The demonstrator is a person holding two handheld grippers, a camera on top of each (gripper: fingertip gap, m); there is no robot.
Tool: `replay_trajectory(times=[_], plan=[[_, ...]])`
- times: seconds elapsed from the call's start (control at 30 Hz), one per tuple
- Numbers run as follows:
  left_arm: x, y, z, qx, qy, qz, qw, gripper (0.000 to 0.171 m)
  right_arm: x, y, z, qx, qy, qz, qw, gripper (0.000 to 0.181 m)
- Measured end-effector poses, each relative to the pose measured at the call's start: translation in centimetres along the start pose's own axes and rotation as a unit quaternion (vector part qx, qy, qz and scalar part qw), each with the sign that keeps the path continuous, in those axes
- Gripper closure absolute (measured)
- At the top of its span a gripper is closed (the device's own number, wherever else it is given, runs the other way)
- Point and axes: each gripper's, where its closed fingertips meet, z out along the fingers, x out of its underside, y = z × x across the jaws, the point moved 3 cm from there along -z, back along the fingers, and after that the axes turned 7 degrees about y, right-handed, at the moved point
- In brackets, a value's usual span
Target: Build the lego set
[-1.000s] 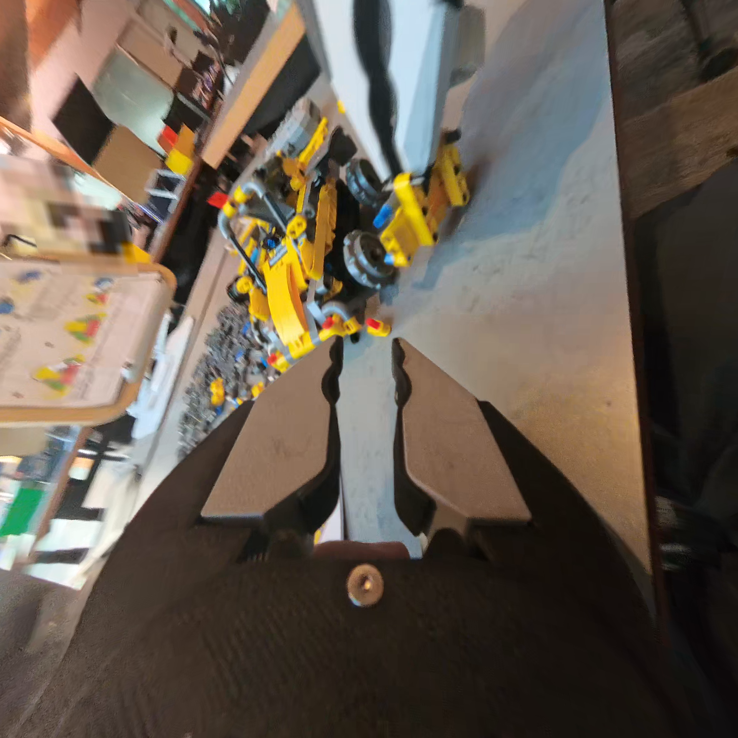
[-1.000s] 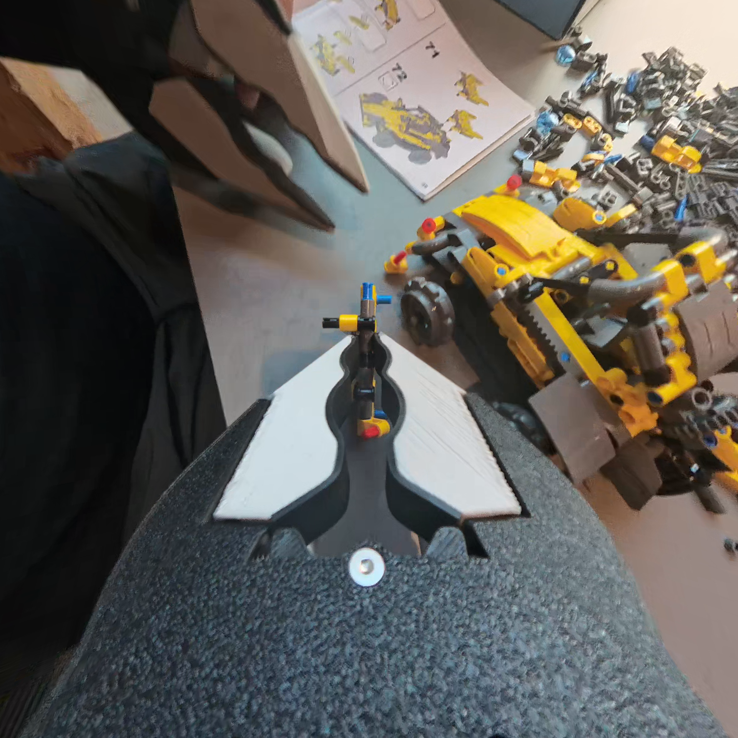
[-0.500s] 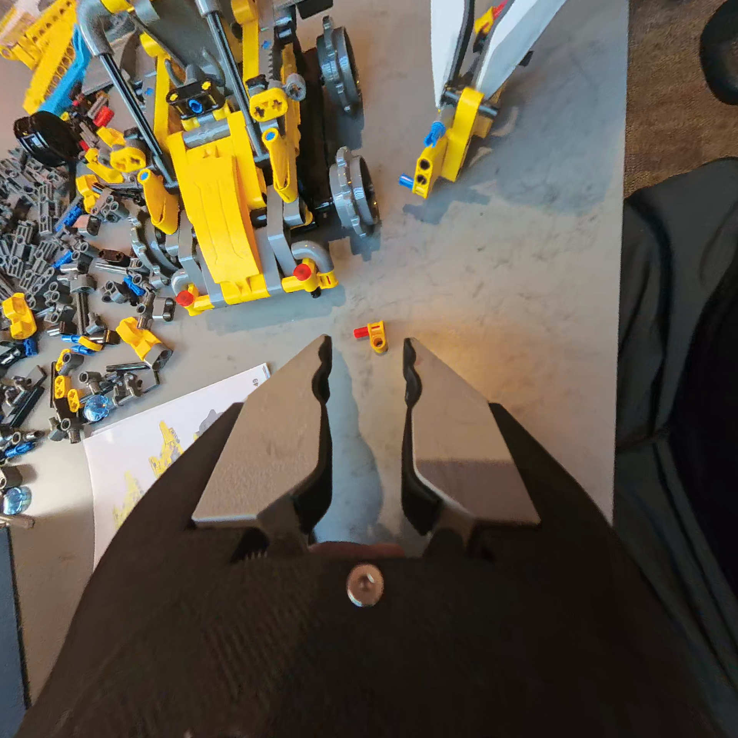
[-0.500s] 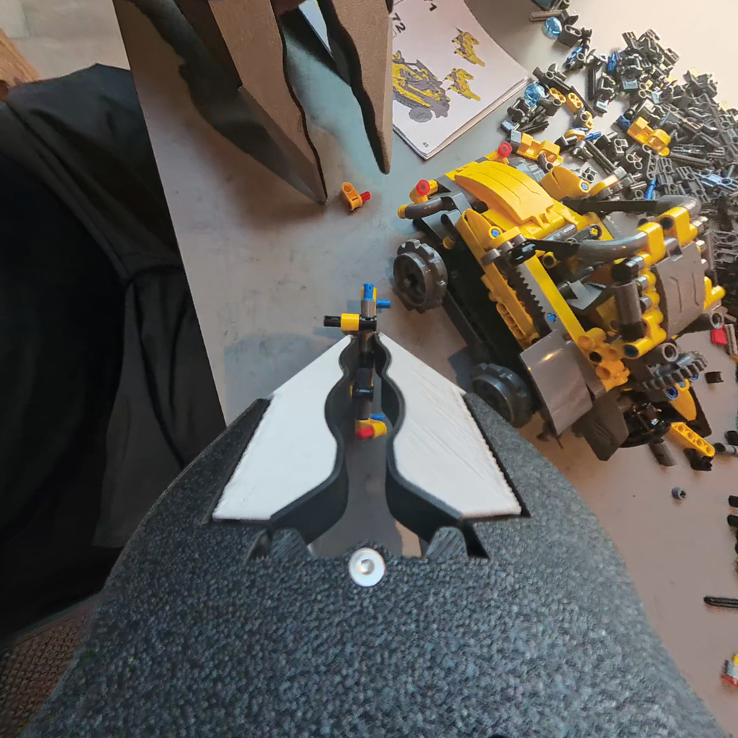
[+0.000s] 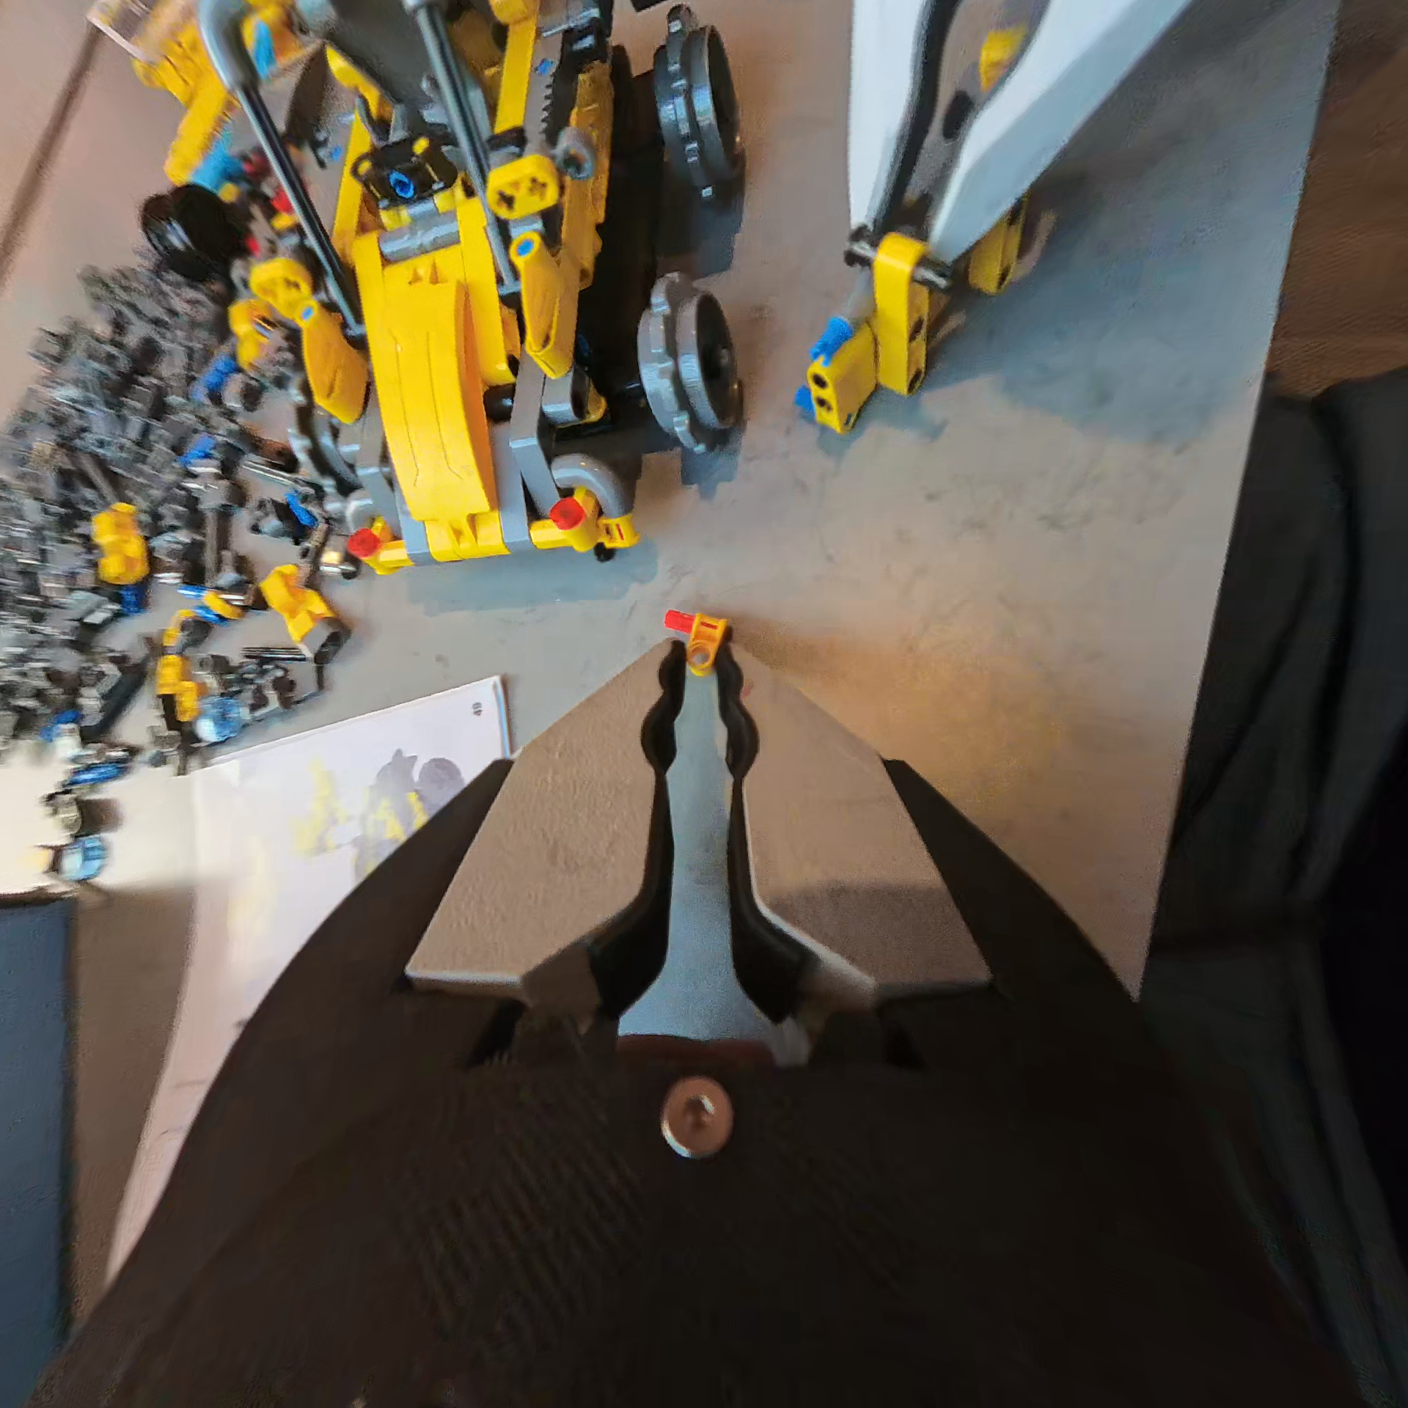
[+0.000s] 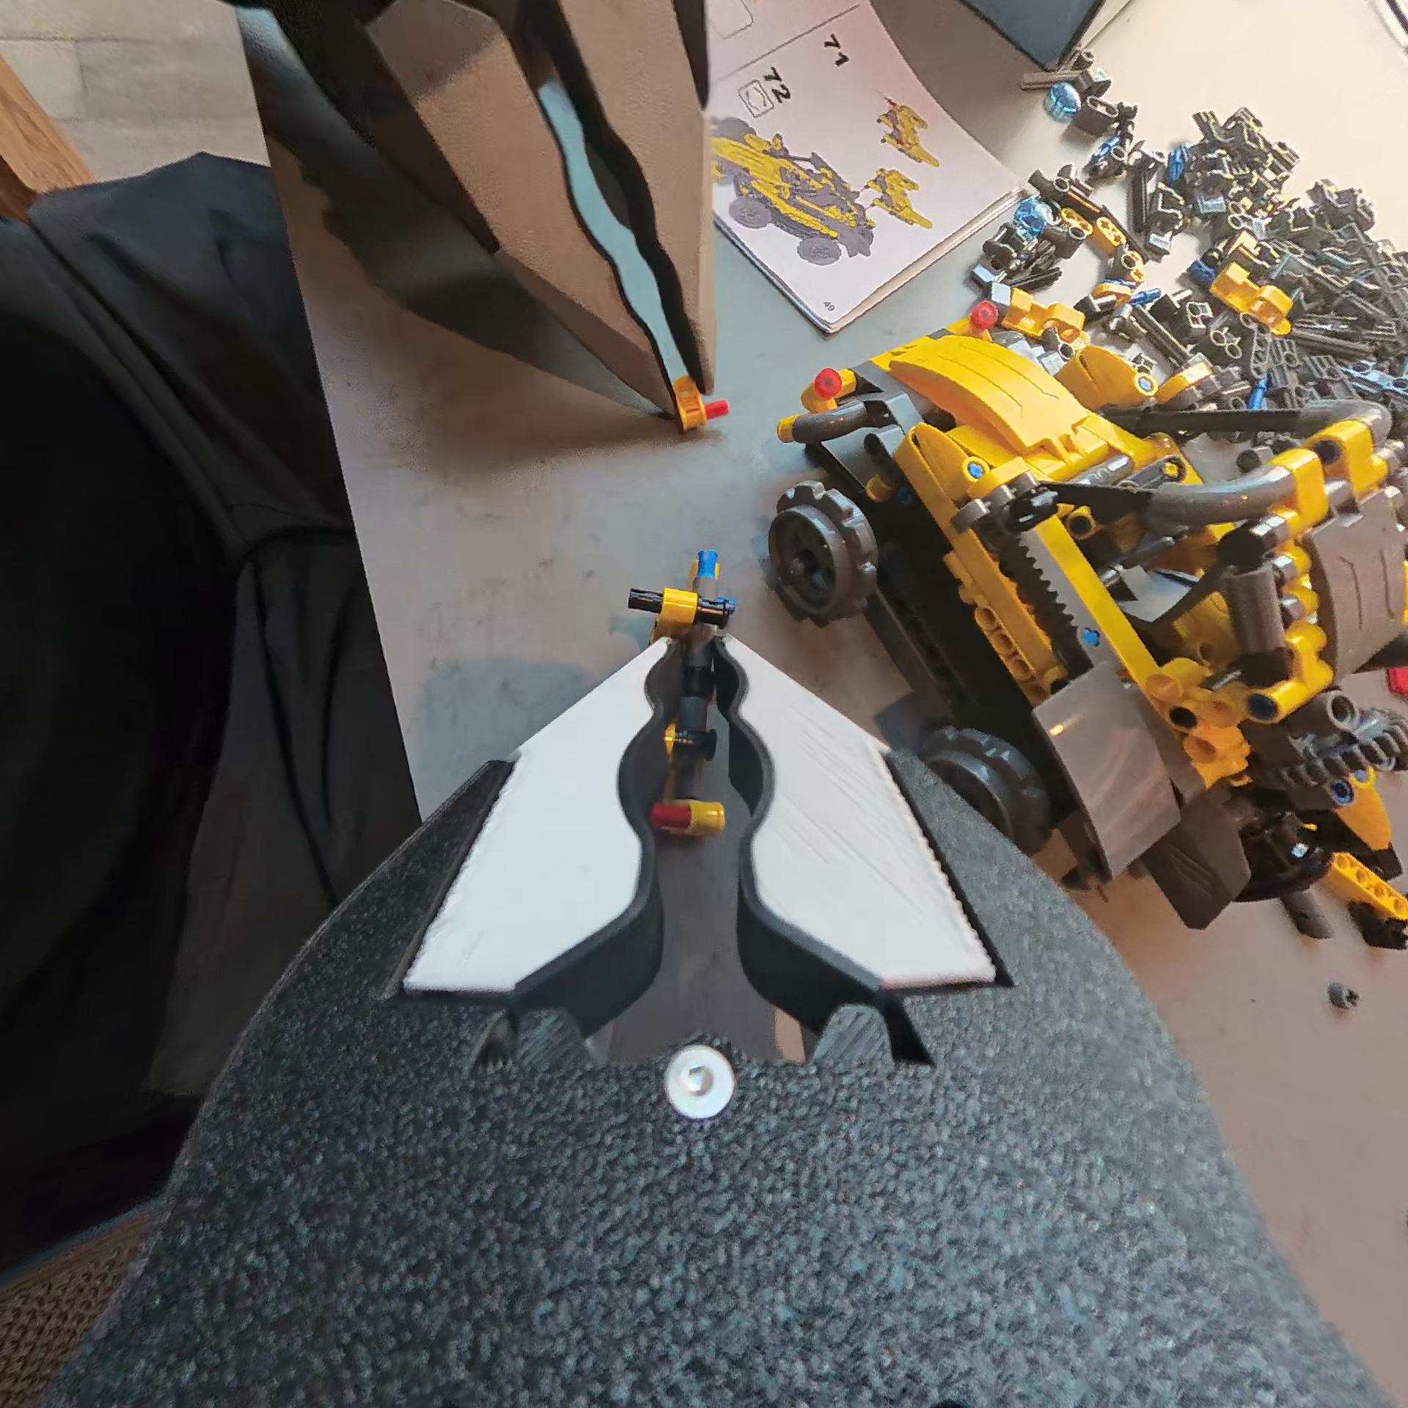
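My left gripper (image 5: 699, 649) is down on the grey table (image 5: 952, 571), its fingertips shut on a small yellow connector with a red pin (image 5: 705, 638). The right wrist view shows the same pinch on the connector (image 6: 689, 400) at the left gripper's tips (image 6: 686, 388). My right gripper (image 6: 692, 644) is shut on a small yellow, grey and black sub-assembly (image 6: 678, 606) with blue pins, held just above the table. It also shows in the left wrist view (image 5: 884, 335). A large yellow and grey vehicle model (image 6: 1067, 495) stands beside both grippers.
An open instruction booklet (image 5: 305, 800) lies left of my left gripper. A pile of loose dark, yellow and blue parts (image 6: 1219, 228) lies beyond the vehicle. Dark cloth (image 5: 1295, 686) hangs at the table's near edge.
My left gripper swung down over the table, stood open before the small yellow connector, then moved forward and closed on it. My right gripper kept its hold on the sub-assembly.
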Motion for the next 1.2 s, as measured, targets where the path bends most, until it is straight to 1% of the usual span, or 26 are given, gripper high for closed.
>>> replay_trajectory(times=[0.07, 0.13, 0.2, 0.27, 0.3, 0.37, 0.47, 0.6, 0.67, 0.73, 0.8, 0.87, 0.93, 1.0, 1.1, 1.17, 1.2], plan=[[0.0, -0.4, -0.2, -0.052, 0.002, 0.034, 0.998, 0.167, 0.1, 0.1, -0.1, 0.009, 0.003, -0.009, 1.000, 0.173], [-0.1, -1.0, -0.2, -0.103, -0.010, 0.065, 0.993, 0.167, 0.2, 0.2, -0.1, 0.015, 0.005, -0.016, 1.000, 0.171], [-0.1, -1.0, -0.3, -0.171, -0.017, 0.120, 0.978, 0.167, 0.3, 0.4, -0.2, 0.015, 0.007, -0.016, 1.000, 0.166], [0.0, -0.6, -0.2, -0.241, -0.017, 0.179, 0.954, 0.167, 0.4, 0.5, -0.3, 0.021, 0.013, -0.026, 0.999, 0.162], [0.0, -0.7, -0.2, -0.258, -0.012, 0.191, 0.947, 0.167, 0.4, 0.5, -0.6, 0.030, 0.014, -0.035, 0.999, 0.162], [-0.1, -1.1, -0.3, -0.267, -0.019, 0.205, 0.941, 0.167, 0.0, 0.5, -1.3, 0.041, 0.002, -0.047, 0.998, 0.160], [-0.1, -0.9, -0.3, -0.268, -0.016, 0.198, 0.943, 0.167, -0.1, 0.3, -2.9, 0.066, -0.006, -0.049, 0.997, 0.147], [-0.1, -0.4, -0.5, -0.283, -0.018, 0.185, 0.941, 0.167, 0.3, -0.5, -6.4, 0.119, -0.048, -0.030, 0.991, 0.147], [-0.1, -0.4, -0.5, -0.283, -0.016, 0.187, 0.941, 0.167, 0.4, -1.0, -8.3, 0.138, -0.087, -0.001, 0.987, 0.147], [-0.2, -0.4, -0.6, -0.282, -0.021, 0.184, 0.941, 0.167, 0.7, -1.9, -9.9, 0.153, -0.141, 0.047, 0.977, 0.148], [-0.2, -0.4, -0.7, -0.282, -0.026, 0.182, 0.942, 0.167, 0.9, -2.0, -10.8, 0.129, -0.199, 0.094, 0.967, 0.149], [-0.2, -0.5, -0.6, -0.281, -0.026, 0.184, 0.942, 0.167, 1.2, -1.9, -10.7, 0.114, -0.222, 0.124, 0.960, 0.149], [-0.2, -0.5, -0.7, -0.278, -0.027, 0.184, 0.943, 0.167, 1.7, -1.5, -10.1, 0.111, -0.216, 0.131, 0.961, 0.148], [-0.3, -0.6, -0.7, -0.275, -0.032, 0.185, 0.943, 0.167, 2.1, -0.7, -9.5, 0.106, -0.206, 0.120, 0.965, 0.149], [-0.4, -0.9, -0.8, -0.279, -0.037, 0.195, 0.940, 0.167, 3.1, 0.4, -8.1, 0.090, -0.170, 0.092, 0.977, 0.148], [-0.5, -1.0, -0.9, -0.285, -0.042, 0.202, 0.936, 0.167, 3.5, 0.5, -7.4, 0.082, -0.156, 0.082, 0.981, 0.146], [-0.6, -1.1, -0.9, -0.283, -0.046, 0.205, 0.936, 0.167, 3.4, 0.3, -7.3, 0.079, -0.161, 0.082, 0.980, 0.146]])
